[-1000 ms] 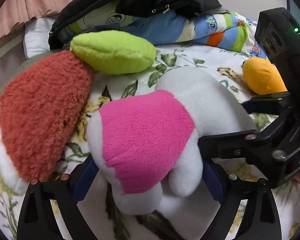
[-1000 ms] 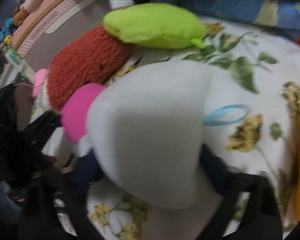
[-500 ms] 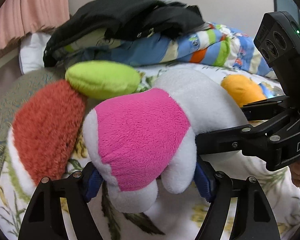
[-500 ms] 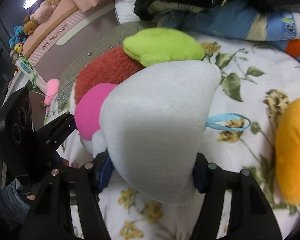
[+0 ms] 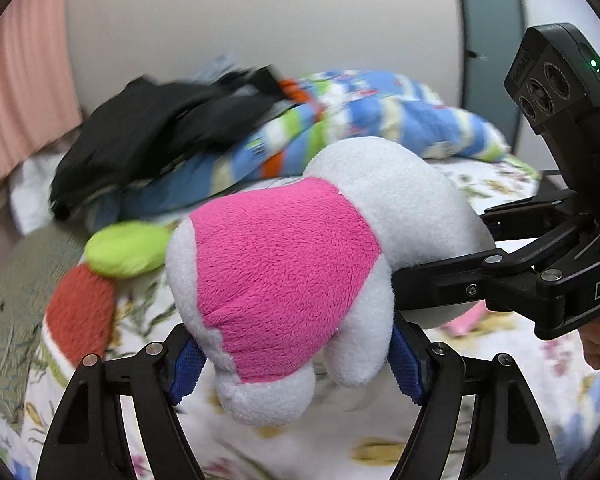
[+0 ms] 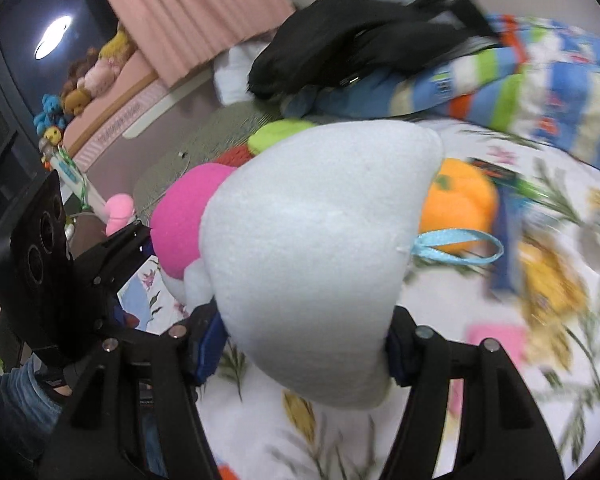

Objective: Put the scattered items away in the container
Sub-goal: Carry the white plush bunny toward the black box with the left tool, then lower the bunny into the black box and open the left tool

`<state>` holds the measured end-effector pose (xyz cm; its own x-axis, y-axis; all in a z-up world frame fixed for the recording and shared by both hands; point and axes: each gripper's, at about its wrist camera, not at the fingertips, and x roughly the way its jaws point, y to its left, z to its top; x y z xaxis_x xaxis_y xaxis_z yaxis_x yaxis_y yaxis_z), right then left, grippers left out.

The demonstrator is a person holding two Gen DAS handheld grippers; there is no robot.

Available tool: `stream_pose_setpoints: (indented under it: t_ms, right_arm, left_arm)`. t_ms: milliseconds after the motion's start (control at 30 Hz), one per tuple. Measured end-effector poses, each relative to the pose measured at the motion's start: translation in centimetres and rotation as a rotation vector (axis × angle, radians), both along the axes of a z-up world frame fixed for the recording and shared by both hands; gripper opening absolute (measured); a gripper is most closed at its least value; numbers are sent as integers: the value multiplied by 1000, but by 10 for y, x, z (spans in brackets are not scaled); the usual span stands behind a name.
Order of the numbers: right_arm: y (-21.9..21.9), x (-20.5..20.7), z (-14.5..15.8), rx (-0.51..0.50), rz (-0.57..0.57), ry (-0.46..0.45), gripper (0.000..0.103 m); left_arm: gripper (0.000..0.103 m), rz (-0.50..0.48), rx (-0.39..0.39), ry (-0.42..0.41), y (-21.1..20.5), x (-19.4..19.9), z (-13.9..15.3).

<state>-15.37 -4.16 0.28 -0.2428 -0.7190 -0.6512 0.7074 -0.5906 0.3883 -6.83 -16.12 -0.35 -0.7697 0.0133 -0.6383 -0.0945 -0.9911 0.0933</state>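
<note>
Floral bedspread underneath. White-and-pink plush toy is held above it, both grippers clamped on: left gripper on the pink end, right gripper on the white end. Green plush, red plush and orange plush lie behind; striped blanket at the far edge.
</note>
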Motion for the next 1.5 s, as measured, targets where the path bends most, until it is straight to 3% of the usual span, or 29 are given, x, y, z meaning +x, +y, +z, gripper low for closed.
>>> stream_pose_setpoints:
  t_ms: [200, 333, 533, 733, 900, 1100, 1233, 1367, 1500]
  right_arm:
    - [138, 35, 42, 8, -164, 47, 63]
    - [237, 51, 62, 43, -299, 68, 64]
    - [371, 58, 72, 81, -478, 52, 64]
    - [458, 31, 69, 141, -584, 15, 64]
    - [500, -17, 58, 177, -630, -22, 65]
    - [507, -87, 26, 265, -654, -76, 67]
    - [511, -118, 9, 307, -692, -91, 76]
    - [521, -135, -3, 355, -793, -121, 88]
    - [523, -127, 6, 384, -844, -68, 91]
  left_arm:
    - [78, -168, -2, 47, 129, 4, 37]
    - [78, -284, 38, 54, 215, -5, 47]
    - [78, -449, 71, 49, 346, -27, 51]
    - [78, -508, 116, 24, 432, -67, 39]
    - [78, -488, 138, 3, 467, -108, 22]
    - [78, -441, 137, -59, 486, -155, -11]
    - [78, -424, 157, -96, 490, -177, -30]
    - [78, -429, 152, -98, 494, -180, -36]
    - [78, -437, 159, -82, 488, -174, -31]
